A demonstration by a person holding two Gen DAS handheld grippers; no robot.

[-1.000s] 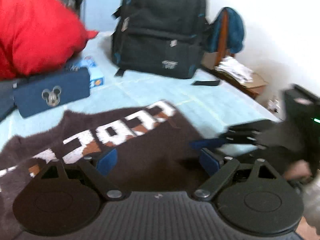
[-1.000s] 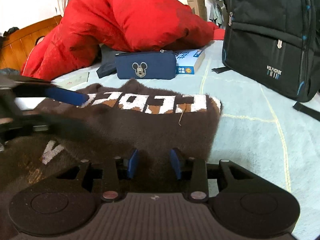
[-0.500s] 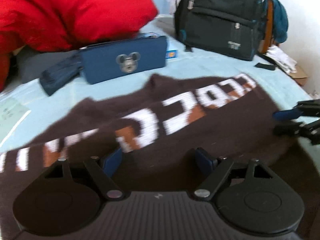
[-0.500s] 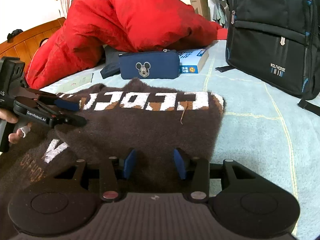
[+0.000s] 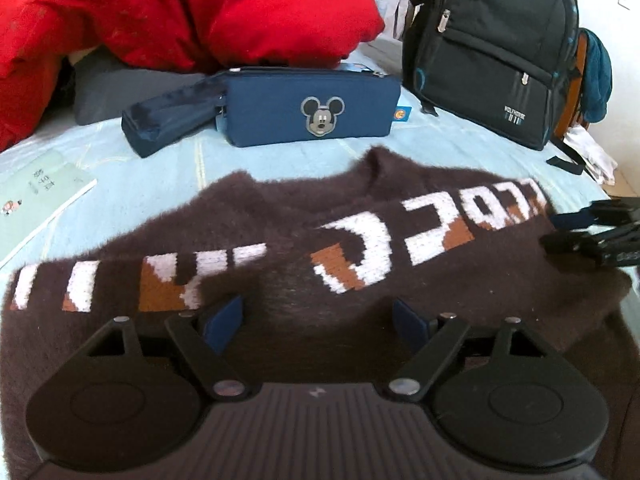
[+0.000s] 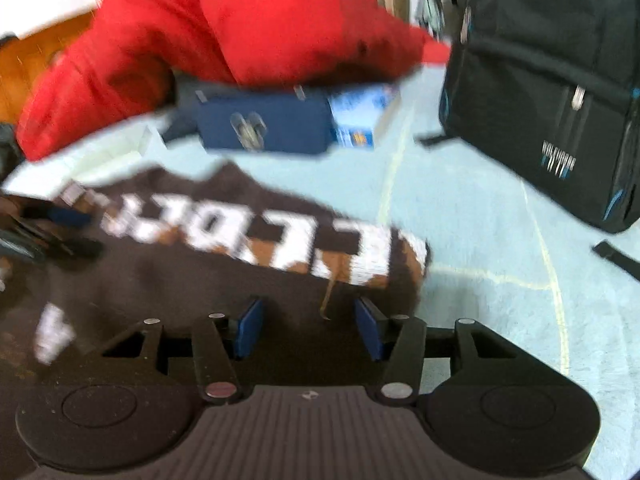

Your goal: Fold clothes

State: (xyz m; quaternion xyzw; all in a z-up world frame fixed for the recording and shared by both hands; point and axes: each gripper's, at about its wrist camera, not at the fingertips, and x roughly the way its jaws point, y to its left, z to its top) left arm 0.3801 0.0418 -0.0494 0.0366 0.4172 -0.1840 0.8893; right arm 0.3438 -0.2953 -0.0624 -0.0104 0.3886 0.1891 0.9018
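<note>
A fuzzy dark brown sweater (image 5: 280, 216) with white and orange letters lies spread on the light blue bed sheet (image 5: 160, 184). My left gripper (image 5: 316, 320) hovers low over its near part, open, with the fabric under its blue pads (image 5: 222, 322) and nothing pinched. My right gripper (image 5: 560, 232) shows at the sweater's right edge. In the blurred right wrist view the right gripper (image 6: 309, 326) is open over the sweater (image 6: 200, 272) near its lettered corner, and the left gripper (image 6: 52, 232) sits at the far left.
A red padded jacket (image 5: 180, 12) is heaped at the back. In front of it lie a navy mouse-face pencil case (image 5: 312, 112) and a small navy pouch (image 5: 168, 120). A black backpack (image 5: 492, 48) stands back right, a pale booklet (image 5: 36, 192) lies left.
The left gripper has swung left and settled facing the pencil case. The right gripper's fingers have spread a little wider, and its view is now blurred by motion.
</note>
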